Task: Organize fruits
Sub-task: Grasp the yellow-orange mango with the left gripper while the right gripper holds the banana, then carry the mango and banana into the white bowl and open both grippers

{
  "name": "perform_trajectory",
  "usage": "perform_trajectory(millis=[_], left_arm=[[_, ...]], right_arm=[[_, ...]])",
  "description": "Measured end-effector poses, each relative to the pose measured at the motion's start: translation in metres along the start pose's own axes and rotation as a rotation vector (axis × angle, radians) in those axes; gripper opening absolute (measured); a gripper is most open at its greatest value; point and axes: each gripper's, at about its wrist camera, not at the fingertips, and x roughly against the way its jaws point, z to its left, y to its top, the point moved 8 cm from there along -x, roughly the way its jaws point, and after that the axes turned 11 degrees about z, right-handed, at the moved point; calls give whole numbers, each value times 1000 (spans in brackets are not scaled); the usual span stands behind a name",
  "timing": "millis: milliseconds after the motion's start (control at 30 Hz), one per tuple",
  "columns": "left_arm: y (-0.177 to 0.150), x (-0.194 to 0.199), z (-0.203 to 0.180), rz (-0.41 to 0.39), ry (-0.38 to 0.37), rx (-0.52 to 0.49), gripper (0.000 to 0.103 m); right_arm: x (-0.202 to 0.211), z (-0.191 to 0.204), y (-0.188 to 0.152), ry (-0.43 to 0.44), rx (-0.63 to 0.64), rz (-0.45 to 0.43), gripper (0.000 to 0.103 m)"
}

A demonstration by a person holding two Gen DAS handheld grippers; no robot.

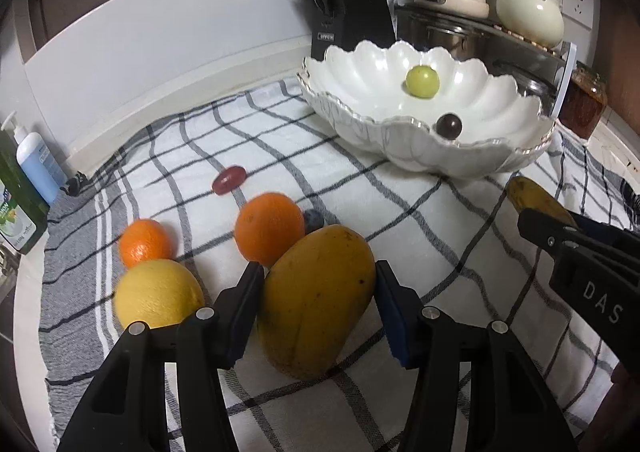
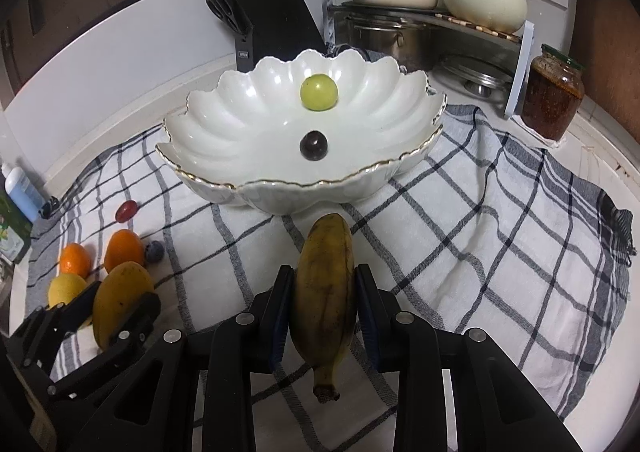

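The left gripper (image 1: 316, 292) seems clamped on the mango (image 1: 316, 300), the right gripper (image 2: 322, 304) on the banana (image 2: 324, 292); smooth skins could slip short of the bowl (image 2: 208, 171).

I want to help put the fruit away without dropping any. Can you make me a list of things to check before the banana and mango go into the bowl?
1. Right gripper shut on the banana: ok, both pads press its sides.
2. Left gripper around the mango: ok, a finger sits against each side.
3. Mango lifted off the checked cloth: cannot tell, its base looks as if it rests on the cloth.
4. Room in the white bowl: ok, only a green grape and a dark grape inside.
5. Path from banana to bowl: ok, only cloth between them.
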Motion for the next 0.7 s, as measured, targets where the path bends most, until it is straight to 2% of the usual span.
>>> perform_trajectory(millis=[333, 700], left_arm=[[27, 32, -4, -62, -18, -5, 55], [63, 57, -25, -121, -33, -41, 55]], right_arm=[[30, -1, 17, 15, 11, -55, 32], [60, -16, 42, 15, 5, -116, 32]])
